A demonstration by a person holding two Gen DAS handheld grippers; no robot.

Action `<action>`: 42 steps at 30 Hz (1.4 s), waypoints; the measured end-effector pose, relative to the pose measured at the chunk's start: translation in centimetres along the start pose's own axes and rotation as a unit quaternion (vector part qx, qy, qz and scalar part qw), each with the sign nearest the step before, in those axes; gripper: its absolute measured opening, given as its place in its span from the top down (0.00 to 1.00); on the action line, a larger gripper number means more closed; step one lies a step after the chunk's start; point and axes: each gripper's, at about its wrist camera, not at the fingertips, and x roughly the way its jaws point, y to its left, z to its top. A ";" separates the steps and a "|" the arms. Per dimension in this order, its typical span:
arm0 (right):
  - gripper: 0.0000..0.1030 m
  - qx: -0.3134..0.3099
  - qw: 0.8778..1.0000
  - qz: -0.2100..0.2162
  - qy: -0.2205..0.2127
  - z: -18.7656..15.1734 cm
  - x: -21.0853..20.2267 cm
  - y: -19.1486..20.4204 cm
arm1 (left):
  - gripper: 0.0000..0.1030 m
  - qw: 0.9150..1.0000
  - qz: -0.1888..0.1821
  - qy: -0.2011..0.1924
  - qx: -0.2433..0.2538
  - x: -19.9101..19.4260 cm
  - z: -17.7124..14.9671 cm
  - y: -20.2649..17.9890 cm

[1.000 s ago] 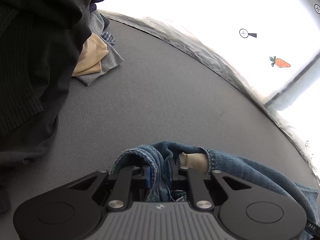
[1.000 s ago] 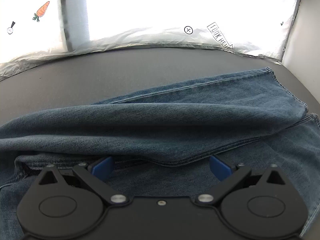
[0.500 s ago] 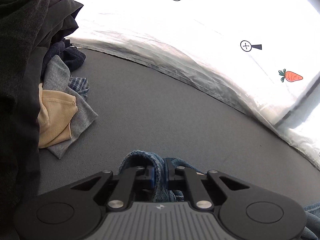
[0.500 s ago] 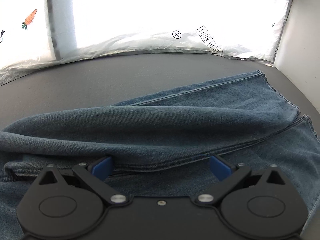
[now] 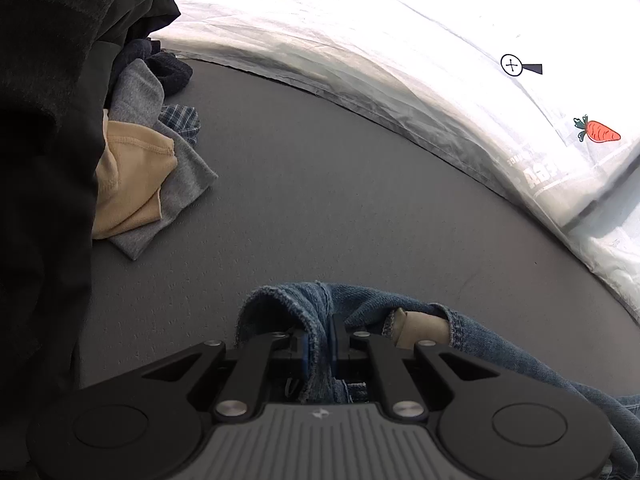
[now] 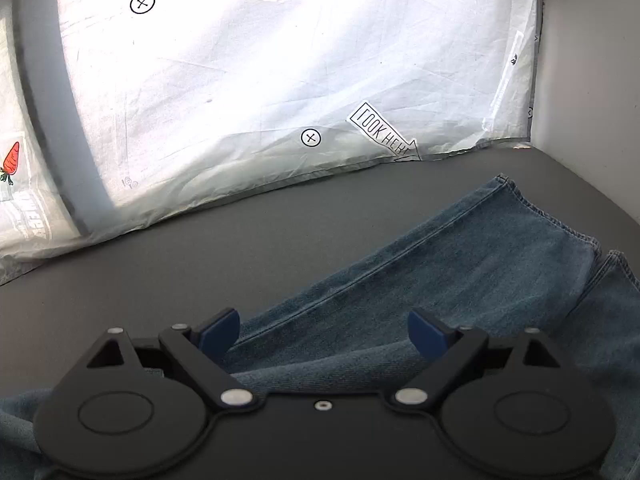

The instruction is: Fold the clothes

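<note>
Lifted since a moment ago, my right tongs (image 6: 323,330) hang apart above the jeans (image 6: 460,280) on the grey bench (image 5: 340,200); my left tongs (image 5: 318,344) stay clamped on their bunched denim.

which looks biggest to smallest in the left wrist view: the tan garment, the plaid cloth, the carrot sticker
1. tan garment
2. plaid cloth, partly buried in the pile, so its true size is unsure
3. carrot sticker, also farthest away

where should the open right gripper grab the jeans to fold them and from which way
Probably the far hem of the upper leg of the jeans, approached from the cuff end with the right gripper. That edge lies flat and exposed; the left gripper already pinches the waist end.
</note>
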 end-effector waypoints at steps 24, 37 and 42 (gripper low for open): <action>0.82 -0.037 0.995 -0.023 0.084 0.8 8.1 5.8 | 0.89 1.000 0.017 0.024 -0.002 1.4 0.4 -0.4; 0.99 0.005 0.999 0.006 -0.033 7.6 6.9 4.0 | 0.89 0.999 -0.031 0.006 -0.024 0.3 1.8 -0.2; 0.99 -0.012 0.997 0.005 -0.075 10.1 8.1 5.4 | 0.89 0.999 -0.034 -0.001 -0.016 1.1 2.1 -1.2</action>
